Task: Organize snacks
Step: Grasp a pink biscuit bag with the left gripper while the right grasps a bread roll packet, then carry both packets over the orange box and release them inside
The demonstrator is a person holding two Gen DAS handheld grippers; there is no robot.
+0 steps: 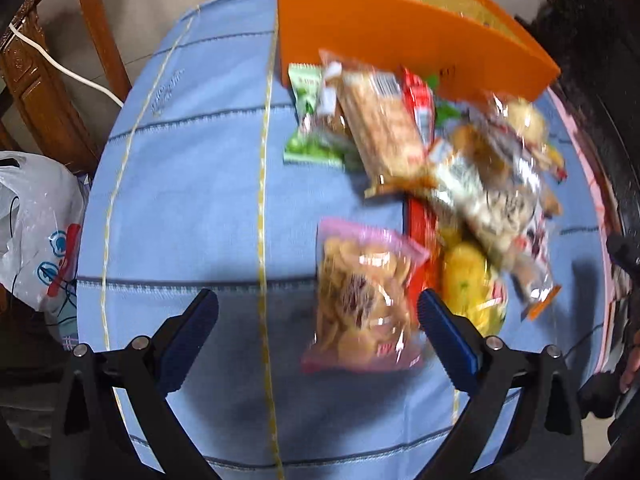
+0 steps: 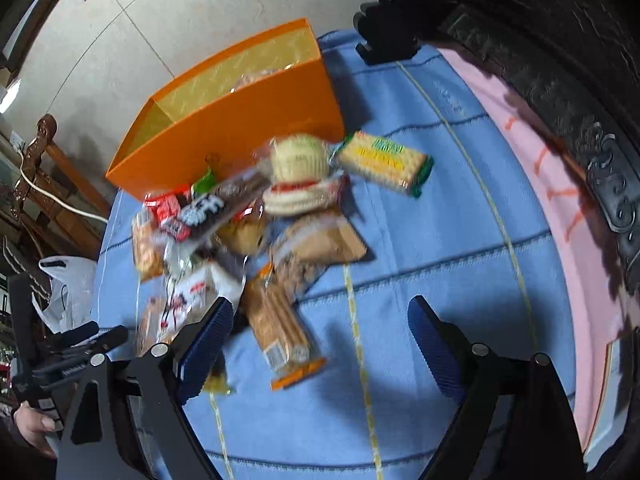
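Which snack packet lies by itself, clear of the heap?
The yellow cracker packet with green ends, right of the orange box; the other packets overlap in one pile.

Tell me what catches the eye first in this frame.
A heap of snack packets lies on the blue tablecloth, right in front of an orange box that stands at the table's far edge. One yellow cracker pack lies apart, to the right of the heap. Both grippers hang open and empty above the cloth, the left gripper over a pink-edged bag.

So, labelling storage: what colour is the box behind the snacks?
Orange outside, yellowish inside: the box shows best in the right wrist view.
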